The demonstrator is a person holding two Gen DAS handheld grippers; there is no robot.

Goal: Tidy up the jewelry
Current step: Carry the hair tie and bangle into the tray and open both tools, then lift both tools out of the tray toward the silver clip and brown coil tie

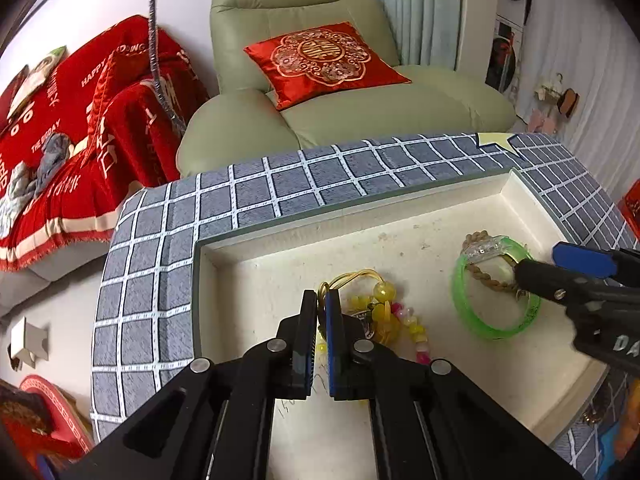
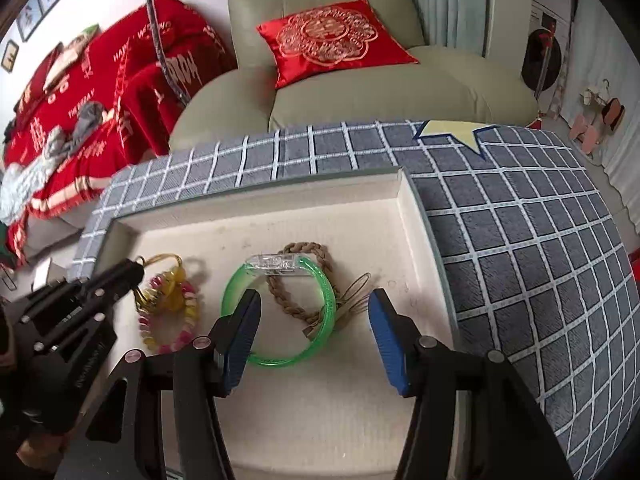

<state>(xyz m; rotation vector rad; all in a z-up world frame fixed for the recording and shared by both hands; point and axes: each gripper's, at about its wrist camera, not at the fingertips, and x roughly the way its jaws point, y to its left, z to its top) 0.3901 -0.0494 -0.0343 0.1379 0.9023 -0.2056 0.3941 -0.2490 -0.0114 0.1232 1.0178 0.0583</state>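
Black tongs (image 1: pixel 320 344), blue pads (image 2: pixel 386 344), silver rivets

green bangle (image 2: pixel 280 312): shiny see-through plastic
braided bracelet (image 2: pixel 298 280): rough rope
tray (image 2: pixel 320 408): soft, matt cream
tablecloth (image 2: pixel 520 240): fuzzy checked cloth

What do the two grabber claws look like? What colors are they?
Both are black. The left gripper and right gripper each have two flat fingers lined with ribbed blue pads, joined by round silver pins. White letters mark the right gripper's side.
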